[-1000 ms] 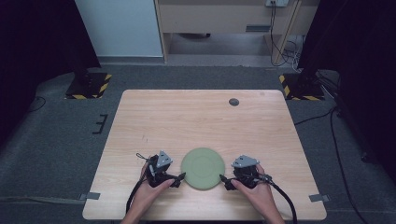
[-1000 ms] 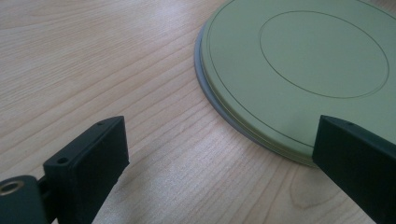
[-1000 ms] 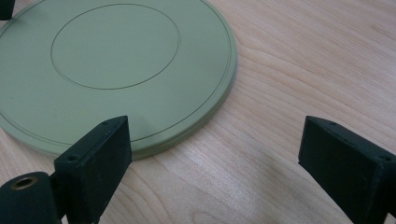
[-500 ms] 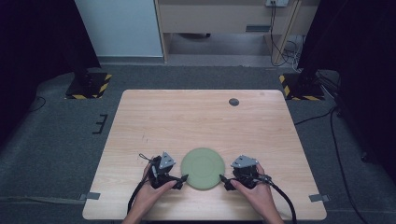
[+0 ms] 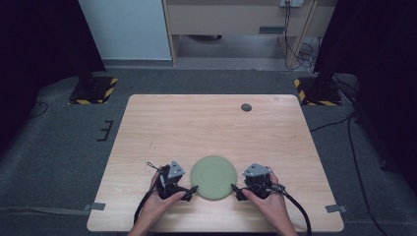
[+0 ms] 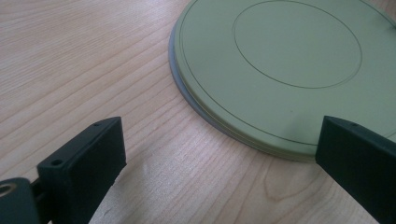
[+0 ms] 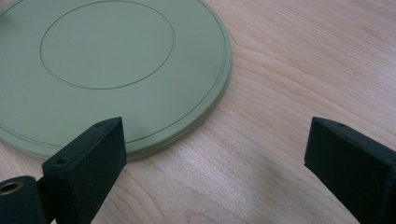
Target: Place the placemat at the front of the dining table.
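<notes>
A flat, round, pale green plate [image 5: 214,177] lies on the wooden table near its front edge. My left gripper [image 5: 188,191] rests at the plate's left rim, open, jaws wide apart. In the left gripper view the plate [image 6: 280,70] fills the upper right, and the gripper [image 6: 219,163] straddles its near edge without touching it. My right gripper [image 5: 236,191] sits at the plate's right rim, also open. The right gripper view has the plate [image 7: 107,70] at the upper left, with the gripper [image 7: 215,163] spread over the plate's edge and bare wood.
The wooden table [image 5: 206,128] stretches away behind the plate. A small dark round disc [image 5: 246,107] is set into the table near its far edge. Grey carpet surrounds the table, with cables trailing from both grippers toward the front.
</notes>
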Motion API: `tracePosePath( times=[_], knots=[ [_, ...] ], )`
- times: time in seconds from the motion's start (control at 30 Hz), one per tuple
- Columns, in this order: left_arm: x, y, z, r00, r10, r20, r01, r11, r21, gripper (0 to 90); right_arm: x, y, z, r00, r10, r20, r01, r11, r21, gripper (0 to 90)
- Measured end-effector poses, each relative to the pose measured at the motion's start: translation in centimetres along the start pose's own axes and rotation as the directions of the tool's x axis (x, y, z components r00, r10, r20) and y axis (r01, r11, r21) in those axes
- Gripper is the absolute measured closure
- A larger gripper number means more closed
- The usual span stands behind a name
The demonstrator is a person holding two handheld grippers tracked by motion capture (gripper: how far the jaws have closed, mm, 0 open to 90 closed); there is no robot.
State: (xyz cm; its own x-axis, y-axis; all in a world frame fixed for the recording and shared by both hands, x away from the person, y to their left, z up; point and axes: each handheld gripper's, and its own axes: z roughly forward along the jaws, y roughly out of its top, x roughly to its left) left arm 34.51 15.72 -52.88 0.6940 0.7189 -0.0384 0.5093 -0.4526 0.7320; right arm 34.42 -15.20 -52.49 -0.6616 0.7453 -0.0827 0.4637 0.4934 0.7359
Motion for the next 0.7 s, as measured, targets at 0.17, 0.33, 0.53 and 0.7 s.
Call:
tracePosePath(
  times=[0.17,0.33,0.53,0.7],
  knots=[
    [0.04,0.03,0.03,1.0000,0.003,-0.004,-0.003,1.0000,-0.002,0.0,-0.02,0.09,0.09,1.0000,0.006,0.006,-0.006,1.000,0.002,5.3],
    [0.06,0.09,0.08,1.0000,0.003,-0.009,-0.003,1.0000,-0.003,0.0,-0.03,0.16,0.16,0.9998,0.009,0.016,-0.009,1.000,0.000,5.3],
    [0.15,0.14,0.16,0.9999,-0.005,-0.011,0.005,1.0000,-0.004,0.0,-0.09,0.24,0.25,0.9996,0.016,0.025,-0.016,1.000,0.000,5.2],
    [0.19,0.16,0.23,0.9998,-0.011,-0.017,0.011,0.9999,-0.010,0.0,-0.09,0.30,0.30,0.9993,0.018,0.034,-0.018,1.000,-0.001,5.2]
  ],
)
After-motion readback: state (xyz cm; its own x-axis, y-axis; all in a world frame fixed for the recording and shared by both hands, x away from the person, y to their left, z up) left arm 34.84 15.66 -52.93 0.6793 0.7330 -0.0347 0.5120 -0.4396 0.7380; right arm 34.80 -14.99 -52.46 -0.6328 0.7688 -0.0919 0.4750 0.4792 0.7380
